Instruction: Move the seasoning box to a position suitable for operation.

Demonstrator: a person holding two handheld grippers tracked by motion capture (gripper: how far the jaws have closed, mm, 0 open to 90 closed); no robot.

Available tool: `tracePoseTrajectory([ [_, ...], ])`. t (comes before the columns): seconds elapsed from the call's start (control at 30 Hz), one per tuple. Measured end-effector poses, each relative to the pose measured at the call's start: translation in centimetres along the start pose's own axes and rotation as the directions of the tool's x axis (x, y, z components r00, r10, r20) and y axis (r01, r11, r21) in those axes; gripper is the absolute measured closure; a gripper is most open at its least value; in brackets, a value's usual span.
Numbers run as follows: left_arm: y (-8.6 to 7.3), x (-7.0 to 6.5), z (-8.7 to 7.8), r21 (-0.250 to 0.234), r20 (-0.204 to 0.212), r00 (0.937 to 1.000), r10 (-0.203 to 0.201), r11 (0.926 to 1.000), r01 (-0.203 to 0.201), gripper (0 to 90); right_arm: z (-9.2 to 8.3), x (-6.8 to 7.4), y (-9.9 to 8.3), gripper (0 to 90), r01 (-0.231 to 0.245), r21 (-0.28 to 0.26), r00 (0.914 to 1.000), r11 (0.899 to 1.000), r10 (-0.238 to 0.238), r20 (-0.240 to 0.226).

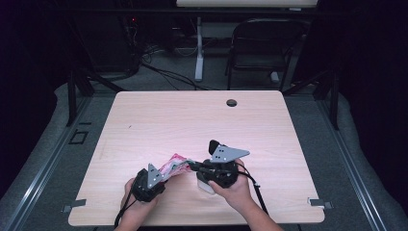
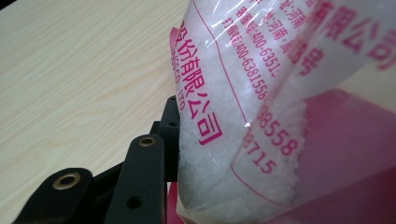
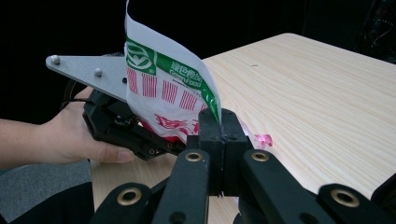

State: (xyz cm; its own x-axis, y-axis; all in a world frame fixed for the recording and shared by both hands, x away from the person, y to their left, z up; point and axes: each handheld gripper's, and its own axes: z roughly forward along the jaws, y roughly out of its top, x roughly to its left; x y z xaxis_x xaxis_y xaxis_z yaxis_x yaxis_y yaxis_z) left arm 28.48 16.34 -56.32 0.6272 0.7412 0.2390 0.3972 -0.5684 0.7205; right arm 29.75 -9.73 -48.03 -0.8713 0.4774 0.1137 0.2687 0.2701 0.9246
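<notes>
Two hands come in from the near edge of the table (image 1: 144, 120), each with a gripper, and a bag (image 1: 174, 166) hangs stretched between them above the wood. In the high view the left gripper (image 1: 166, 174) points up and to the right from the left hand (image 1: 137, 197), while the right gripper (image 1: 192, 164) points left from the right hand (image 1: 235, 185), so the two sets of jaws meet nose to nose over the front half of the table.

The right gripper's jaws are pressed together on one edge of the bag (image 3: 168, 88); in the right gripper view the film rises straight up from between the fingers (image 3: 233, 135), showing a green band, red bars and white ground. Just beyond those fingers, that view also takes in the left gripper (image 3: 135, 135) gripped by the left hand (image 3: 79, 135), its grey plate (image 3: 86, 70) behind the bag.

The left gripper's jaws stand partly closed around the bag's filled end. The left gripper view shows what the other cameras miss: white crystals packed inside clear film with pink print (image 2: 243, 107), lying hard against the inner face of one finger (image 2: 144, 182), with the other finger hidden behind the bag. Bare table (image 2: 79, 70) runs off to that finger's outer side.
</notes>
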Motion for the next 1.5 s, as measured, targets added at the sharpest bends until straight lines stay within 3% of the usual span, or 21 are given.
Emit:
tracePoseTrajectory([
  [0.03, 0.0, -0.1, 0.0, -0.008, -0.005, 1.0, -0.006, 0.9999, 0.006, 65.7, -0.1, 0.0, 0.0, 90.0, 0.004, -0.001, 1.0, 1.0, -0.004, 0.001],
  [0.1, 0.1, -0.1, -0.1, 0.0, -0.021, 0.9995, 0.022, 0.9998, -0.022, 65.7, -0.2, 0.0, 0.0, 90.0, 0.011, -0.002, 0.9999, 1.0, -0.011, 0.004],
  [0.5, 0.4, -0.4, -0.4, -0.001, -0.071, 0.9962, 0.05, 0.9987, -0.05, 65.8, -0.6, 0.1, -0.4, 89.8, 0.027, 0.014, 0.9991, 1.0, -0.028, 0.031],
  [1.07, 1.3, -1.3, -0.8, -0.006, -0.138, 0.9811, 0.135, 0.9905, -0.137, 66.0, -2.0, 0.2, -1.5, 90.0, 0.032, 0.037, 0.9966, 0.999, -0.034, 0.075],
  [1.4, 1.9, -1.5, -0.9, -0.002, -0.181, 0.9669, 0.18, 0.983, -0.183, 66.0, -2.4, -0.4, -2.0, 90.0, 0.006, 0.021, 0.9965, 1.0, -0.008, 0.083],
  [1.5, 1.9, -1.5, -0.9, -0.005, -0.183, 0.9669, 0.178, 0.9834, -0.182, 66.0, -2.4, -0.3, -2.1, 90.0, 0.011, 0.024, 0.996, 1.0, -0.013, 0.088],
])
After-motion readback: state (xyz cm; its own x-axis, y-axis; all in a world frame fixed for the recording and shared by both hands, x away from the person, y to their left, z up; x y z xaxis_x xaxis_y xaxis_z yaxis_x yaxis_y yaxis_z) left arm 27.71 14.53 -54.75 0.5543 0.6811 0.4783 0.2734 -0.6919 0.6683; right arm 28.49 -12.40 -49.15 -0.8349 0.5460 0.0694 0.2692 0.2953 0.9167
